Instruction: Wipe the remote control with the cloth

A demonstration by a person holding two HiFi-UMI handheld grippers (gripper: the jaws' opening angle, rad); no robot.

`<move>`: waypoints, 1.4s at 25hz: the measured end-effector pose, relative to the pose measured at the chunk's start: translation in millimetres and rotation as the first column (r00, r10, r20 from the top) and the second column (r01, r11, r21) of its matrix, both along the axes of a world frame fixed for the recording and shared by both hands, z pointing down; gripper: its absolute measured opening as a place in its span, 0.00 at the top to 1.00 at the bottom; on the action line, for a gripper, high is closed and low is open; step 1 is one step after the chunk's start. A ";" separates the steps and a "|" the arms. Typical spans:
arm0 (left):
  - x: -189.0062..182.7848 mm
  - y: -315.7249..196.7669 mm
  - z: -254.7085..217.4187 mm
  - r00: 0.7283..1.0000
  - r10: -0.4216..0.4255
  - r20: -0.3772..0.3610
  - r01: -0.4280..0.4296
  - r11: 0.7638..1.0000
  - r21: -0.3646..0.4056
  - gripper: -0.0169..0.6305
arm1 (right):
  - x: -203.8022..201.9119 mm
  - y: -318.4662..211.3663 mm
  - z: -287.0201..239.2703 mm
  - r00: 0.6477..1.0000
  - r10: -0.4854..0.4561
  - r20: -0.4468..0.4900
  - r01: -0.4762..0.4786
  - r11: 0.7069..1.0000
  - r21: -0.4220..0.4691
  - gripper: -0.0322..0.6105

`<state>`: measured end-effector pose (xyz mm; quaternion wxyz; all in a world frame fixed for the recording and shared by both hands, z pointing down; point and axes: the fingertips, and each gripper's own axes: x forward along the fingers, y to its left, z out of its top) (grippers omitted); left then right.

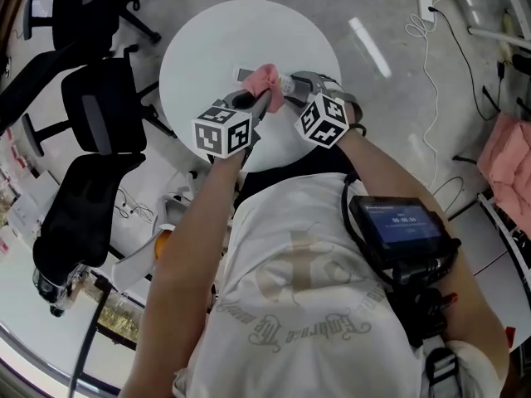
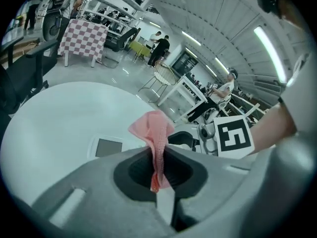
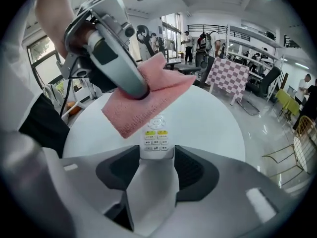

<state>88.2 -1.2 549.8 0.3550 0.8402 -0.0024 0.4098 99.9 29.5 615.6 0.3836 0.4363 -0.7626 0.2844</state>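
A white remote control (image 3: 156, 135) lies on the round white table (image 1: 207, 40); its button end sits between the jaws of my right gripper (image 3: 157, 155), which stand apart on either side of it. The pink cloth (image 3: 143, 100) is draped over the remote's middle. Left of the cloth, the remote's grey screen end (image 2: 106, 147) shows. My left gripper (image 2: 157, 155) is shut on the cloth (image 2: 154, 130), pinching a fold of it just above the remote. In the head view both grippers meet at the table's near side, with the cloth (image 1: 267, 80) between them.
Black office chairs (image 1: 99, 106) stand to the left of the table. A power strip with a white cable (image 1: 426, 2) lies on the floor at the far right. Another pink fabric (image 1: 506, 152) sits at the right edge.
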 end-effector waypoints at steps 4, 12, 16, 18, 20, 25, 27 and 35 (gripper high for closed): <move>10.4 4.2 10.2 0.998 0.050 0.026 -0.049 0.999 -0.021 0.94 | -2.9 -1.8 2.6 1.000 -0.018 -0.003 0.018 1.000 0.009 0.60; 46.5 22.8 29.3 0.996 0.050 0.080 -0.039 0.989 -0.141 0.94 | -3.4 -3.6 2.4 1.000 -0.002 0.010 0.002 1.000 0.031 0.60; 40.9 27.5 42.5 0.983 0.078 0.168 -0.060 0.992 -0.107 0.94 | -5.9 -4.2 3.4 1.000 0.020 0.020 -0.020 1.000 0.020 0.60; 38.0 28.4 45.4 0.974 0.115 0.196 -0.104 0.993 -0.063 0.94 | -6.7 -3.9 4.3 0.999 0.026 0.019 -0.027 1.000 0.013 0.60; 36.1 26.1 46.0 0.967 0.132 0.220 -0.130 0.991 -0.025 0.94 | -6.7 -4.6 4.0 0.999 0.030 0.016 -0.030 0.999 0.010 0.61; 24.6 10.5 44.7 0.966 0.090 0.244 -0.107 0.992 0.060 0.94 | -8.9 -6.6 0.2 1.000 0.027 0.013 -0.027 1.000 0.013 0.61; 16.9 -0.8 46.2 0.966 0.047 0.254 -0.068 0.995 0.072 0.94 | -8.7 -6.3 0.1 1.000 0.021 0.013 -0.021 1.000 0.012 0.61; -18.5 -50.8 55.2 0.960 -0.075 0.270 0.060 0.996 0.064 0.94 | -2.4 -4.4 -0.4 1.000 -0.010 0.012 0.010 1.000 0.008 0.61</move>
